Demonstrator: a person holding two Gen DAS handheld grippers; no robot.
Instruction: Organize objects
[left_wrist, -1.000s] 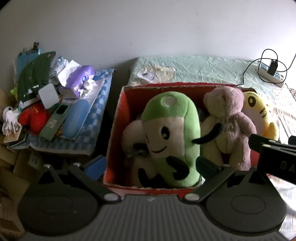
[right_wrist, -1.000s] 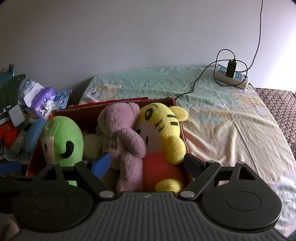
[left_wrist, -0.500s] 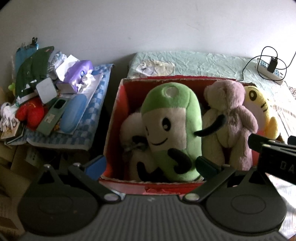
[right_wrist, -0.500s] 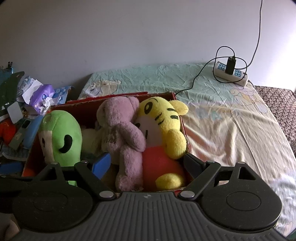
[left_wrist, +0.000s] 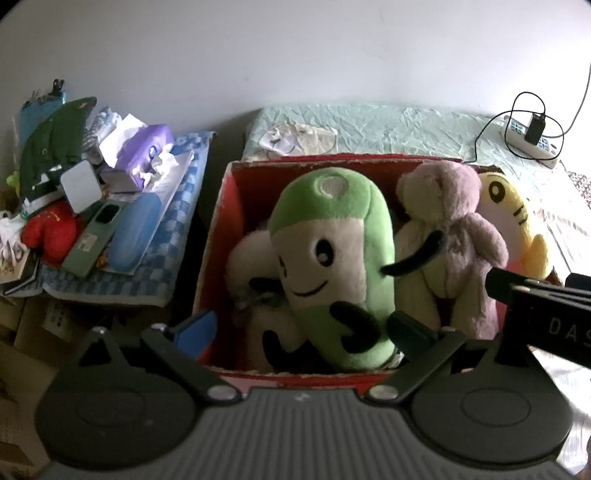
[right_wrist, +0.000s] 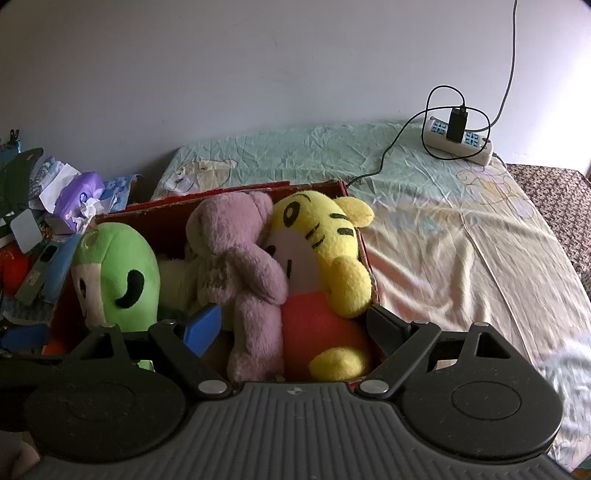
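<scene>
So both tools are hanging over the near edge of the box, fingers spread wide and nothing pinched in either one. The left tool (left_wrist: 301, 326) has its two fingertips sitting either side of the lower end of the green plush (left_wrist: 332, 258); I can't tell whether the pads are touching the fabric. That toy stands nearly upright in the red box (left_wrist: 221, 236), its long axis running up and away from the tool with a slight lean, so the spread fingers straddle it across its narrow width. Looks like a decent line-up if that's the one to grab.

The right tool (right_wrist: 295, 328) is further along the box, with the pink bear (right_wrist: 236, 266) and the yellow tiger (right_wrist: 321, 258) straight ahead between its fingers. Both are propped upright, pressed against each other, with the tiger jammed into the box's right-hand corner. A white plush (left_wrist: 251, 266) is wedged behind the green one on its left, mostly hidden.

My guess: left hand is nearer the green toy, right hand nearer the bear and tiger. Everything plush is already in the box, which sits on the bed (right_wrist: 461, 236). The clutter pile (left_wrist: 92, 199) on the checked cloth is off to the left, well apart from both tools, and the power strip (right_wrist: 458, 142) is far back on the bed.
</scene>
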